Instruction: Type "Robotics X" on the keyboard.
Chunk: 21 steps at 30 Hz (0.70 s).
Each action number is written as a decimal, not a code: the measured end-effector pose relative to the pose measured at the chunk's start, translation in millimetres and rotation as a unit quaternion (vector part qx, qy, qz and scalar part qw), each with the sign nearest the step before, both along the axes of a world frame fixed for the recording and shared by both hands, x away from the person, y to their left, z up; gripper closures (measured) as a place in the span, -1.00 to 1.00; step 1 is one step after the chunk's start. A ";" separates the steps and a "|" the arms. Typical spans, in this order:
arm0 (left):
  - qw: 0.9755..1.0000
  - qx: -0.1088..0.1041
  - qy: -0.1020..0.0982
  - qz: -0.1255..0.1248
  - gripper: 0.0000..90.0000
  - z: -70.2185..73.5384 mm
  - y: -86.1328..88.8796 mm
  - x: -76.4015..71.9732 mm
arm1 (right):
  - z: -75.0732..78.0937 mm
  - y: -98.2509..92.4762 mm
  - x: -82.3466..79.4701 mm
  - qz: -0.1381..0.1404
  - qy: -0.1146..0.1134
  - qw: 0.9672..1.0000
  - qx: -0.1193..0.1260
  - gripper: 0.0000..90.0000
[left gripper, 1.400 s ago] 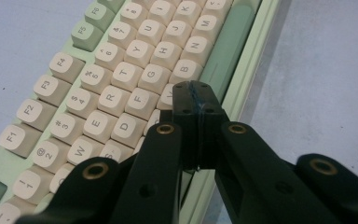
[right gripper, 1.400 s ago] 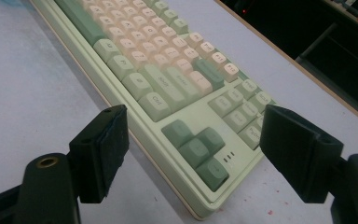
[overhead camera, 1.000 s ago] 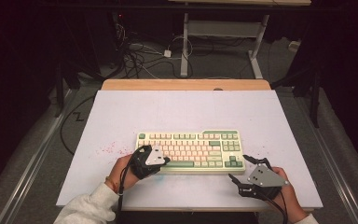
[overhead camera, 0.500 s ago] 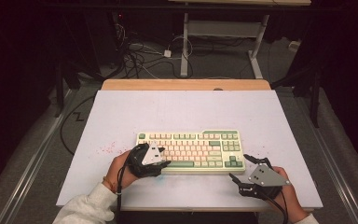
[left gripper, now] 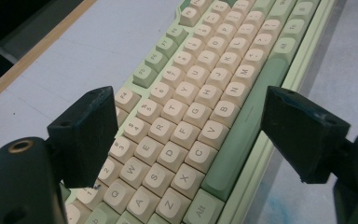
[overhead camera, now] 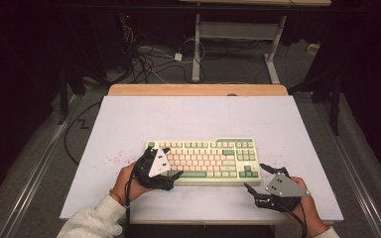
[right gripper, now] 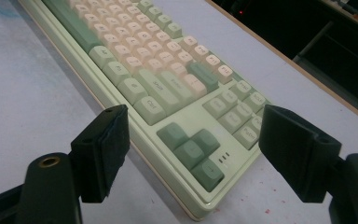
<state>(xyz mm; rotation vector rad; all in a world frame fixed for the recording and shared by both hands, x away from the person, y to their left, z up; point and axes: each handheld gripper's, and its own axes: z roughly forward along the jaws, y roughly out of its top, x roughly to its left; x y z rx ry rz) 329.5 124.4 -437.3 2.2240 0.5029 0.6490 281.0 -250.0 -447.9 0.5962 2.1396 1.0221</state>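
A pale green keyboard (overhead camera: 203,158) with cream and green keys lies on the white table top, near its front. My left gripper (overhead camera: 166,162) hovers over the keyboard's left end, held by a hand in a white sleeve. Its jaws have just been opening and now stand open. In the left gripper view the keyboard (left gripper: 205,93) runs between the spread jaws of that gripper (left gripper: 189,98), and the pads press on nothing. My right gripper (overhead camera: 255,177) stands open just off the keyboard's near right corner. In the right gripper view that gripper (right gripper: 193,114) frames the arrow keys of the keyboard (right gripper: 168,84).
The white table top (overhead camera: 198,119) ends in a wooden strip (overhead camera: 198,90) at the far side. Red specks (overhead camera: 114,159) mark the surface left of the keyboard. Cables (overhead camera: 149,59) and a metal desk frame (overhead camera: 238,34) lie on the floor beyond the table.
The left gripper's jaws have spread apart over the keyboard's left end. Both hands and the keyboard stay where they were.
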 end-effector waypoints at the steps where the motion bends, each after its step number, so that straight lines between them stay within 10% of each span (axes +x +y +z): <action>1: 1.000 -0.001 0.000 -0.003 -0.59 0.2 0.6 -0.2 | 0.0 -0.1 0.1 -0.001 0.000 1.000 0.000 -0.43; 21: 0.999 -0.004 -0.030 0.026 -0.59 -9.6 28.2 -12.6 | 2.4 -3.3 1.4 -0.005 0.002 1.000 0.011 -0.30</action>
